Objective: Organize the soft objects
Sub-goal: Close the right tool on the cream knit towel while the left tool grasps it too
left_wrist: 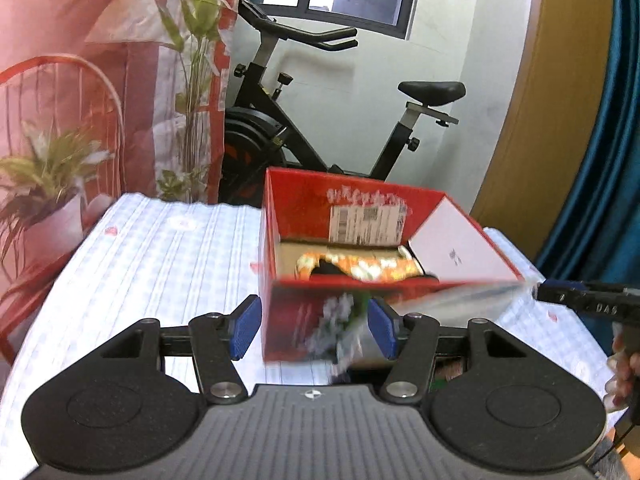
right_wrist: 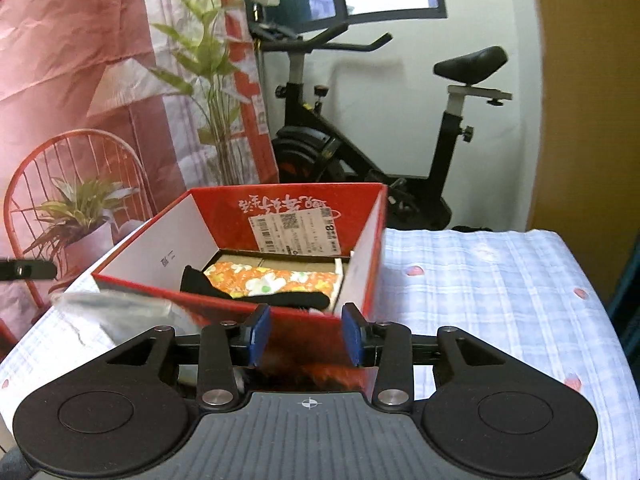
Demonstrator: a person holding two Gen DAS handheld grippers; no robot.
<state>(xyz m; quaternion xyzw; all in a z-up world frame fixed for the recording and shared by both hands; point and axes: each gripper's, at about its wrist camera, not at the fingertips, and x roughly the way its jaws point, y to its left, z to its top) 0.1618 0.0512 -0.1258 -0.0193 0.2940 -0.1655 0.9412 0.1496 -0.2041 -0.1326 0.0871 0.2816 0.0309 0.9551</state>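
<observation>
— Floral orange cloth [right_wrist: 276, 282], folded flat, is seen inside the glossy red cardboard box [right_wrist: 224, 216] beside a black sock [right_wrist: 292, 299].

— Both claws? The left gripper [left_wrist: 312, 326] is spread wide around blurred crinkly plastic [left_wrist: 340, 320]; the right gripper [right_wrist: 306, 334] is parted, nothing gripped.

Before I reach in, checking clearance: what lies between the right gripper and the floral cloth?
The red box's near wall and a black item, per right wrist view.

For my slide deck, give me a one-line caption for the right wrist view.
Open right gripper faces a red box holding an orange floral cloth on a checked tablecloth.
</observation>
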